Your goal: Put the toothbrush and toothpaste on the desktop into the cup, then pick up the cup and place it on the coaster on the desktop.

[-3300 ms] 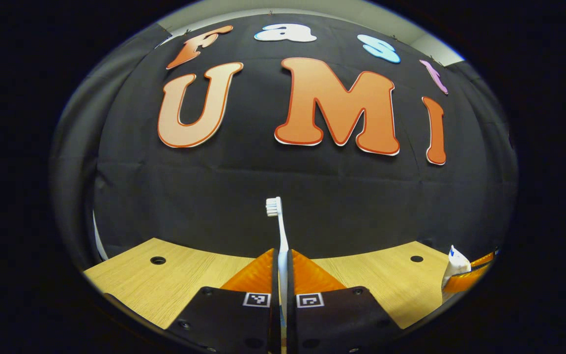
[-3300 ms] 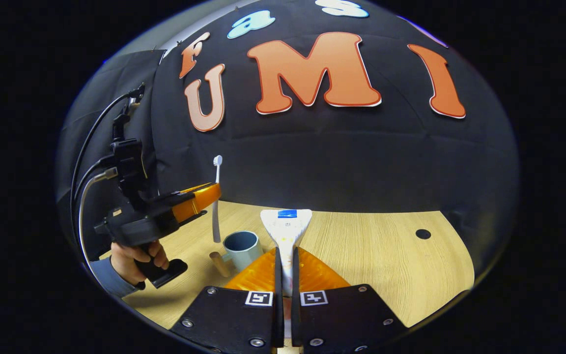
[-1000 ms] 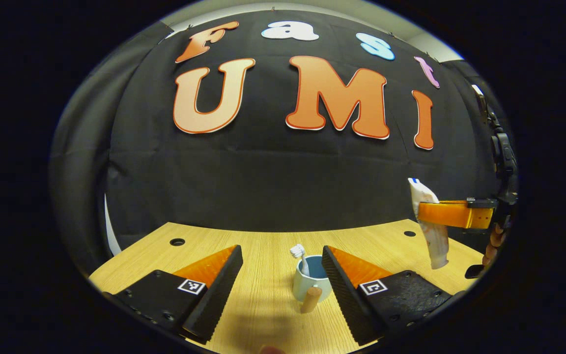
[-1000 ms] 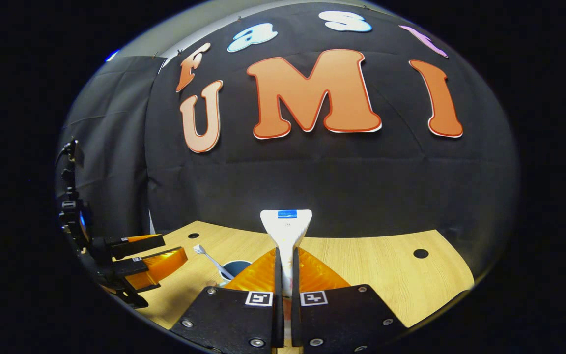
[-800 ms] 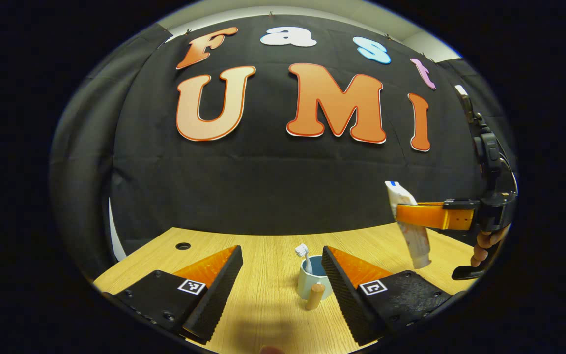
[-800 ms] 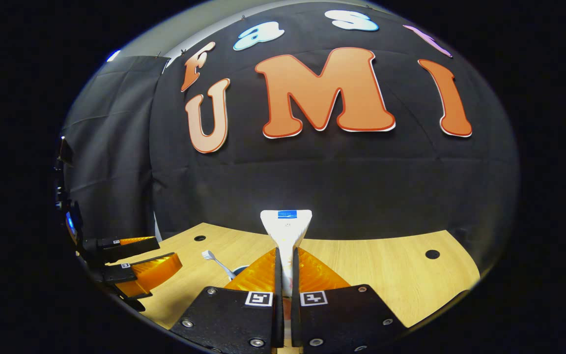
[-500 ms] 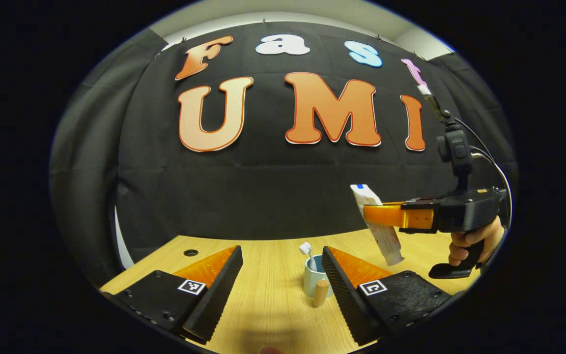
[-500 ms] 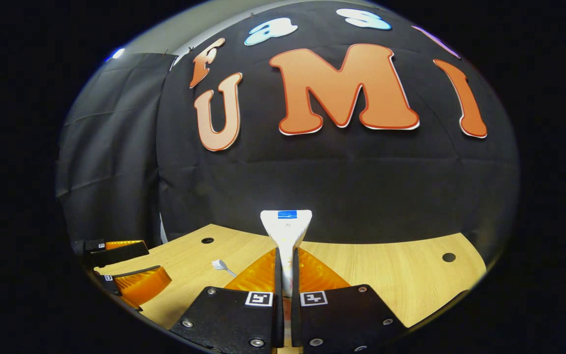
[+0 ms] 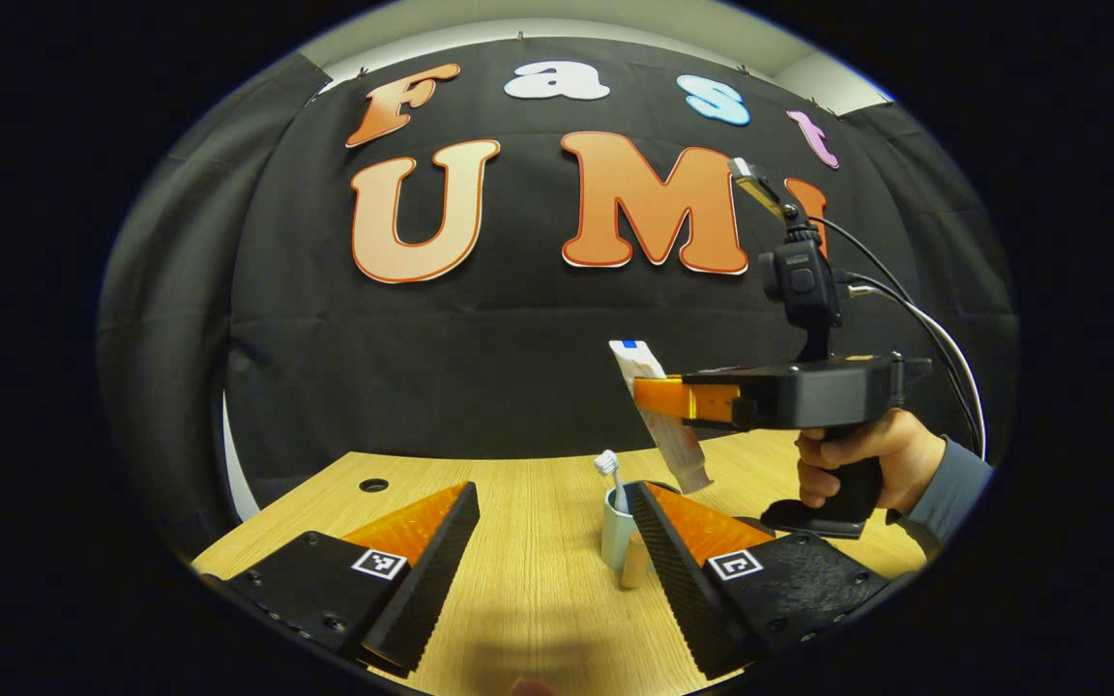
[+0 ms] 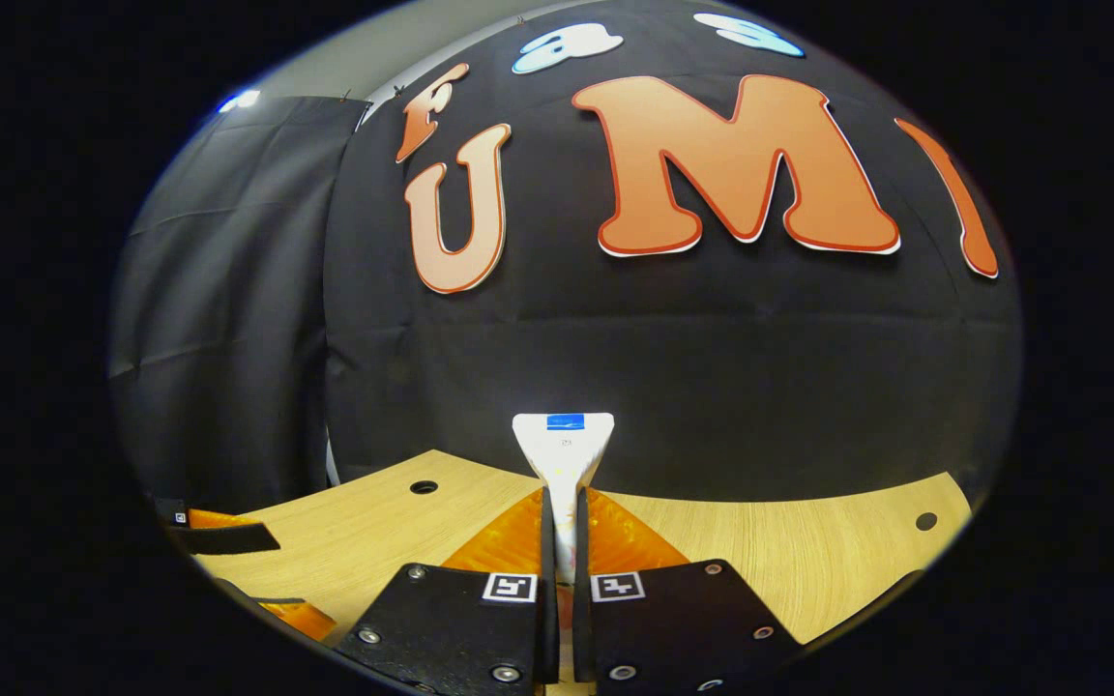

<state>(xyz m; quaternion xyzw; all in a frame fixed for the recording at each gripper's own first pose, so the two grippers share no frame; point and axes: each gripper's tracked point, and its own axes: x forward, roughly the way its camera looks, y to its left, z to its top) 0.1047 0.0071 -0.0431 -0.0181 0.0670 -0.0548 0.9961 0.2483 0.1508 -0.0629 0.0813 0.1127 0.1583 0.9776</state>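
Left gripper (image 9: 552, 541) sits nearest in its own view: I read its jaws as spread wide with nothing between them but bare desktop (image 9: 518, 599).

Just beyond, at about 1 o'clock from that gap, the cup (image 9: 617, 534) stands upright with the toothbrush (image 9: 610, 474) inside, bristles up. The cup's right side is hidden behind my left gripper's right finger (image 9: 673, 561).

Farther on, at 2 o'clock, the right gripper (image 9: 659, 398), held by a hand (image 9: 852, 454), is clamped across the toothpaste (image 9: 663, 425). The tube hangs tilted, its lower end just above the cup's mouth. In the right gripper view the crimped tail of the toothpaste (image 10: 564, 445) stands up between the closed fingers.

Risks, my judgement:
- The tilt could land the tube's end on the rim and tip the cup.
- It could knock the toothbrush.
- A high release could bounce it out.

I cannot see the coaster.
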